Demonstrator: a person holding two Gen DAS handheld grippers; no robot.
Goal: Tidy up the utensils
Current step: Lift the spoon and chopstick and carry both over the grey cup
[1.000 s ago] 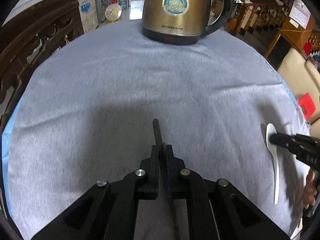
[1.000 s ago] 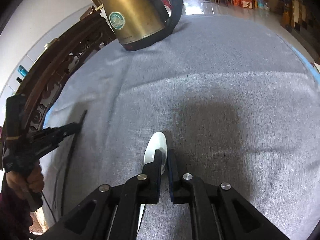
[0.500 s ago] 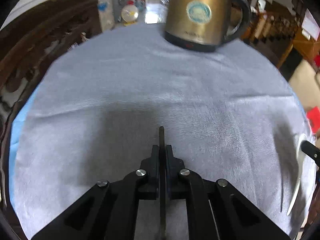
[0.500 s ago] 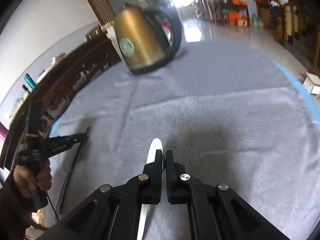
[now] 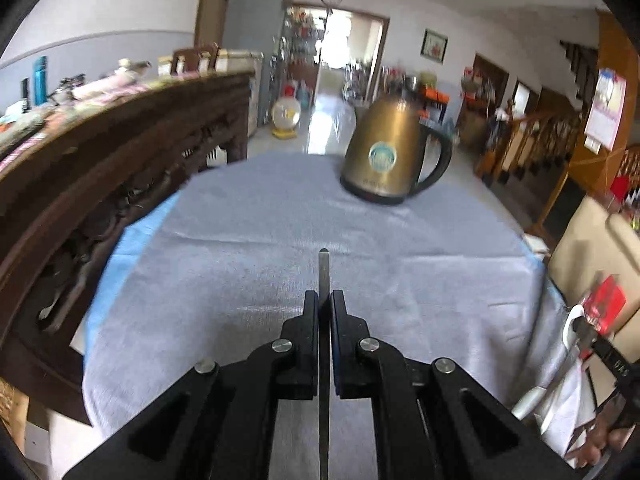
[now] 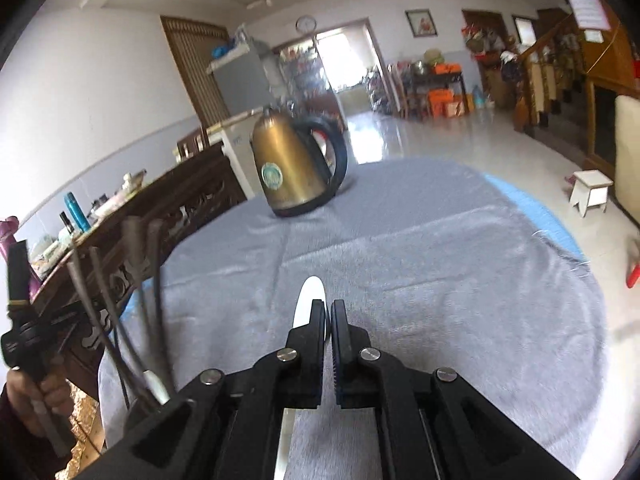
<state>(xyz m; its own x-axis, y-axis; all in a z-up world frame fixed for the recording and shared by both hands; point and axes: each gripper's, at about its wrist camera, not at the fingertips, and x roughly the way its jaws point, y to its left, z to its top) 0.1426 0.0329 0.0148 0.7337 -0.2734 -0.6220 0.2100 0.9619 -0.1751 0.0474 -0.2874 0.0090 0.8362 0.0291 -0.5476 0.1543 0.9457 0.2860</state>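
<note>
My left gripper is shut on a thin dark stick-like utensil. It pokes forward past the fingertips, lifted above the grey tablecloth. My right gripper is shut on a white spoon, with the bowl ahead of the jaws and the handle running back under them. The left wrist view shows that spoon at its right edge, raised beside the table. Several blurred dark sticks fan up at the lower left of the right wrist view. What holds them is hidden.
A brass-coloured electric kettle with a black handle stands at the far side of the round table. A carved dark wooden bench back runs along the left. A hand grips the left tool. A white stool stands on the tiled floor.
Both grippers have risen off the cloth, carrying the dark utensil and the white spoon. Both views have tilted up to take in the room. The kettle now looks farther away.
</note>
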